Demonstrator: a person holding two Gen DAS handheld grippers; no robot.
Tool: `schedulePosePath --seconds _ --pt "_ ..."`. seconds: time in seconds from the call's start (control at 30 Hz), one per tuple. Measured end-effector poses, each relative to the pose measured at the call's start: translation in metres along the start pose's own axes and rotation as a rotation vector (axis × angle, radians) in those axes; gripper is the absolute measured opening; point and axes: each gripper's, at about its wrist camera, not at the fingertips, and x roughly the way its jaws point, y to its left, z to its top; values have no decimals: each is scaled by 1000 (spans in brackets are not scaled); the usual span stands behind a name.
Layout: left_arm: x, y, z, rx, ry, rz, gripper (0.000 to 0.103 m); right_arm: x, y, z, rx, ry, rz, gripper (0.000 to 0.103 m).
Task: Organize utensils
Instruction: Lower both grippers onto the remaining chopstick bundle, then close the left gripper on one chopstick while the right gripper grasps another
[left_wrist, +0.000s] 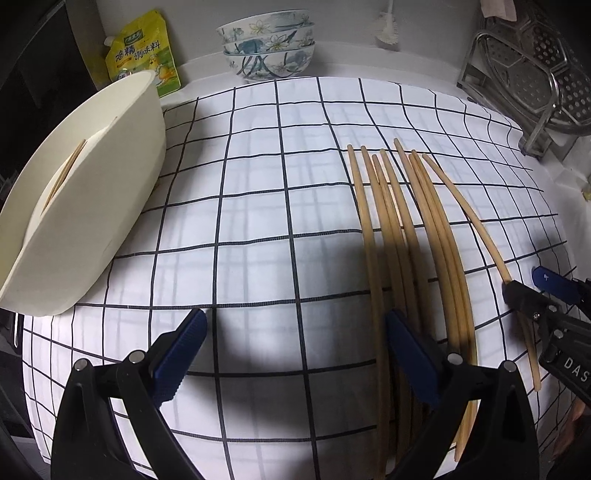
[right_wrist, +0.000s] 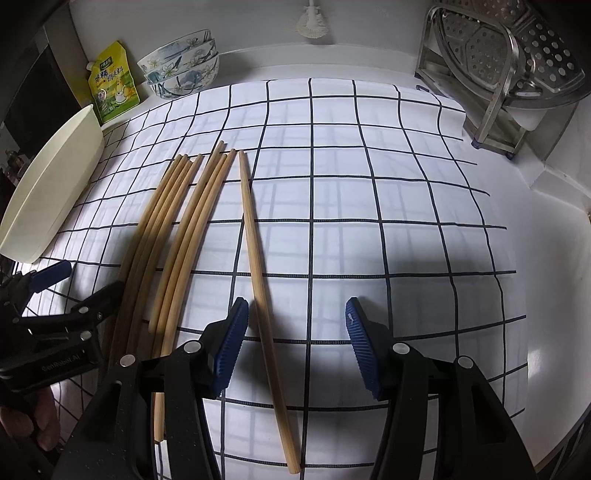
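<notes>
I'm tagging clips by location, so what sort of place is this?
Most likely a home kitchen counter. Stacked floral bowls and a yellow seasoning pouch stand by the back wall, a steel dish rack holds perforated trays, and wooden chopsticks lie on a checked cloth.

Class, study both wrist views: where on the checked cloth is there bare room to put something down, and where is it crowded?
Bare cloth lies between the cream plastic tub and the bunch of wooden chopsticks, and right of the lone chopstick toward the steel rack. It is crowded around the bunch, where the open left gripper and open right gripper hover.
</notes>
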Motion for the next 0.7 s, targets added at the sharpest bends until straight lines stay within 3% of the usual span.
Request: schedulePosePath --seconds 0.13,0.2,0.27,0.33,0.4,0.47,0.5,0.57,0.7 --pt "3 0 5 -11 5 -8 93 3 7 1 -43 -4 -20 53" --pt "2 -2 8 -11 0 -22 86 4 10 2 -60 -13 -21 52" --pt "1 -5 10 -7 -7 -32 74 5 13 3 -70 -20 -15 51" --pt "-1 -10 12 6 -14 -39 62 5 16 4 -86 -24 -5 44" --pt "-3 -13 13 19 -16 -48 49 4 21 5 -102 -25 10 28" --pt "-4 -16 13 26 -16 -61 27 5 24 6 -110 -24 14 13" --pt "-5 -17 14 31 -14 -67 22 5 24 7 -110 -21 15 7" --pt "-5 -17 14 32 -8 -77 7 5 23 8 -100 -17 25 7" --pt "-5 -13 15 26 6 -92 7 1 17 10 -52 -4 68 6"
